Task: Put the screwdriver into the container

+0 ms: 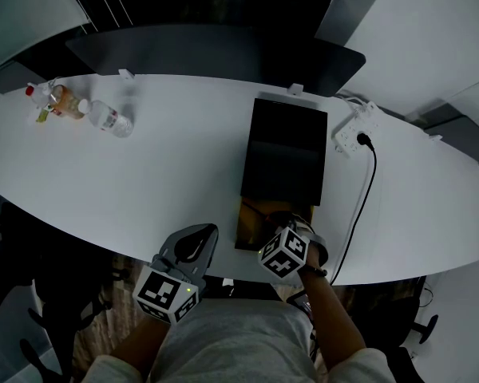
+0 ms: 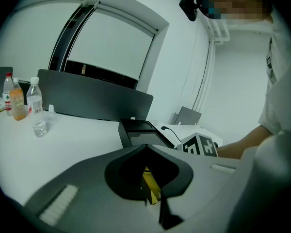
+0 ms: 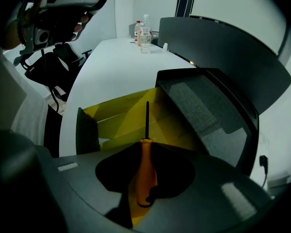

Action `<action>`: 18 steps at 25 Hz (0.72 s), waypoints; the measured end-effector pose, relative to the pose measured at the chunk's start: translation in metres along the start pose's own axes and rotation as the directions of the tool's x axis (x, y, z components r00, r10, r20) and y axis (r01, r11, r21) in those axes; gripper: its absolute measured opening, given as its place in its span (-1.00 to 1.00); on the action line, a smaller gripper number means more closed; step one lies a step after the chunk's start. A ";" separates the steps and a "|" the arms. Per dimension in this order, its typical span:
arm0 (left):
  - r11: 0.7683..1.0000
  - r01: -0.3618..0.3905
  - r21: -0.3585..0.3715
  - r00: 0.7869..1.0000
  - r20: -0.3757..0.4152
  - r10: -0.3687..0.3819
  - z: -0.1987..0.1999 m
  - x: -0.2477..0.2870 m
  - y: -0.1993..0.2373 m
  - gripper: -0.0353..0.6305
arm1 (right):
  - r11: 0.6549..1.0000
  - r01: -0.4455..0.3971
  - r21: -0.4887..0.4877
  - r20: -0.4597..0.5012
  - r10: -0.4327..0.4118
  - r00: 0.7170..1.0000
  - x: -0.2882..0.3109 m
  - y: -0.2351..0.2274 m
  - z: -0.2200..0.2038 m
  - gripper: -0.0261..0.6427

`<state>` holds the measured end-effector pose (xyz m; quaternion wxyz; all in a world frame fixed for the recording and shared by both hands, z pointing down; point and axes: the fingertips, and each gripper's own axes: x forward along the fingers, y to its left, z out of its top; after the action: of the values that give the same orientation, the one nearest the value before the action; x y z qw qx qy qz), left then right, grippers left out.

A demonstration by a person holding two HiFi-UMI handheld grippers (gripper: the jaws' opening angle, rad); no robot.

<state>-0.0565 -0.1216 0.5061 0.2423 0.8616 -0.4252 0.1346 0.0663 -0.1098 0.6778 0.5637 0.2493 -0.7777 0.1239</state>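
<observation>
Orange-handled screwdriver (image 3: 144,171) is clamped in the right gripper (image 3: 146,147), tip over the near end of the container (image 3: 114,110). Lower it slowly, straight inside. Jaws of the left gripper (image 2: 146,146) are together, empty.

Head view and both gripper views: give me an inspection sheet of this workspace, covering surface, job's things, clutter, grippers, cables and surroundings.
Surface: white table with a curved near edge.
Job's things: black container, its near end open on a yellow inside; orange-handled screwdriver over that opening, tip pointing in.
Clutter: bottles at the far left.
Grippers: right gripper shut on the screwdriver's handle; left gripper at the near edge, jaws together, with a small yellow piece behind the tips, unclear what.
Cables: black cable from a white power strip, right of the container.
Surroundings: dark partition along the far edge; office chair at left.
</observation>
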 end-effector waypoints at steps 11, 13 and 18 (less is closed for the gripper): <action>1.000 0.000 -0.006 1.000 -0.007 0.000 -0.004 0.001 -0.001 -0.89 | 1.000 0.017 -0.001 -0.010 -0.017 1.000 0.004 -0.001 0.000 -0.63; 1.000 0.001 -0.004 1.000 -0.007 -0.001 -0.003 0.001 -0.001 -0.89 | 1.000 0.016 0.001 -0.007 -0.016 1.000 0.004 -0.001 0.001 -0.63; 1.000 0.002 -0.002 1.000 -0.013 -0.002 -0.005 0.002 0.000 -0.89 | 1.000 0.012 0.013 0.006 -0.012 1.000 0.004 -0.002 0.001 -0.61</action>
<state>-0.0553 -0.1199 0.5111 0.2459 0.8610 -0.4228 0.1396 0.0660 -0.1131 0.6808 0.5603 0.2581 -0.7771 0.1249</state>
